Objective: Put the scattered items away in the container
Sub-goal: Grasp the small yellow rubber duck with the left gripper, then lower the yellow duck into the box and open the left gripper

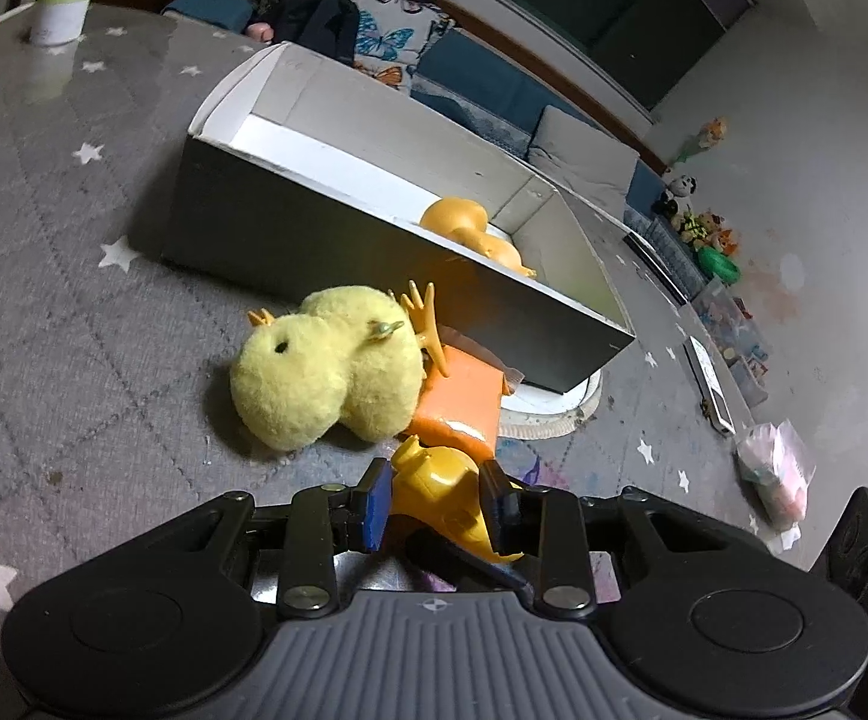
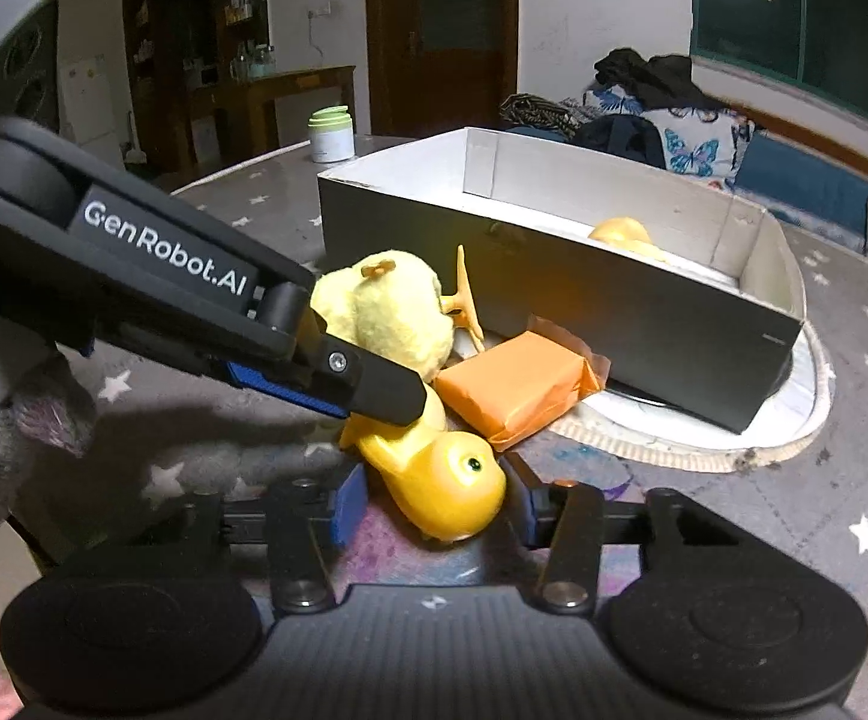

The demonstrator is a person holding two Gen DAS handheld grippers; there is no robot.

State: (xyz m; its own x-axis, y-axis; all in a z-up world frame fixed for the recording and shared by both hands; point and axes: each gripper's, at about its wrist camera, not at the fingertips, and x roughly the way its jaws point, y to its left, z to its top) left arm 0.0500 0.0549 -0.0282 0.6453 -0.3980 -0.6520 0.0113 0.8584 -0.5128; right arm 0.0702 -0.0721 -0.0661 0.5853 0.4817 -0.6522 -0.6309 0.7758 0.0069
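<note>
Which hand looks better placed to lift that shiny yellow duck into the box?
Left, probably. The left gripper already has its fingers against both sides of the yellow duck, while the right gripper stands open around its head, gripping nothing. The box lies just ahead.

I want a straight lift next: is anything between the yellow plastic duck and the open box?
Yes. The fluffy chick and orange packet lie on the mat between the plastic duck, clamped in the left gripper, and the box, whose near wall must also be cleared.
</note>
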